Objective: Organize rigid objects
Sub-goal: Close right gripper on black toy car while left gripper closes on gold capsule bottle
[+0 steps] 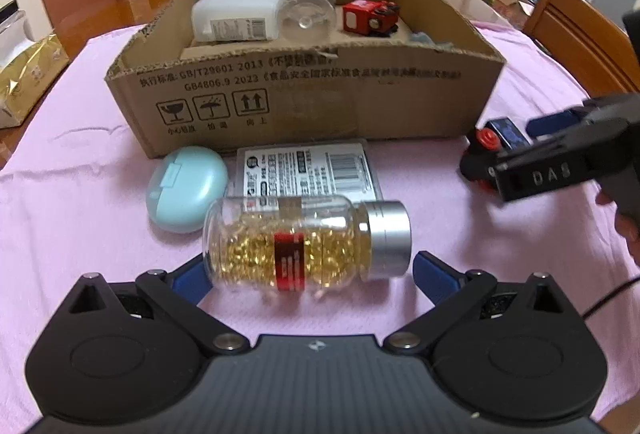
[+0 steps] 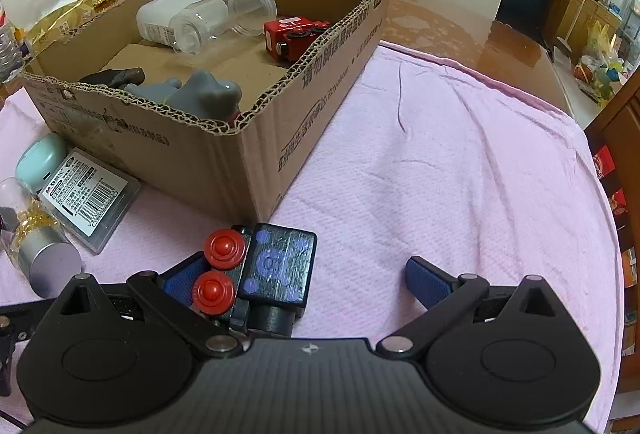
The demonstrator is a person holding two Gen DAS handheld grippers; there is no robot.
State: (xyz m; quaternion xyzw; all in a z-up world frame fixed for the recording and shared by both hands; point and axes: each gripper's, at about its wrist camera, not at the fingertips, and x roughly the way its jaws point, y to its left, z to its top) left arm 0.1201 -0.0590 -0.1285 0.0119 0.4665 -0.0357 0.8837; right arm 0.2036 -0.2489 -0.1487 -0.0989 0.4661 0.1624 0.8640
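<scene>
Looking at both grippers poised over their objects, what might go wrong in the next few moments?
1. The pill bottle lies on its side between the open left gripper; being round, it may roll away as the jaws close.
2. The blue toy train sits off-centre against the left finger of the open right gripper, so closing may twist or push it.
3. The cardboard box stands close; a lift could clip its wall.

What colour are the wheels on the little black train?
Red. The wheels on the black toy train show best in the right wrist view.
</scene>
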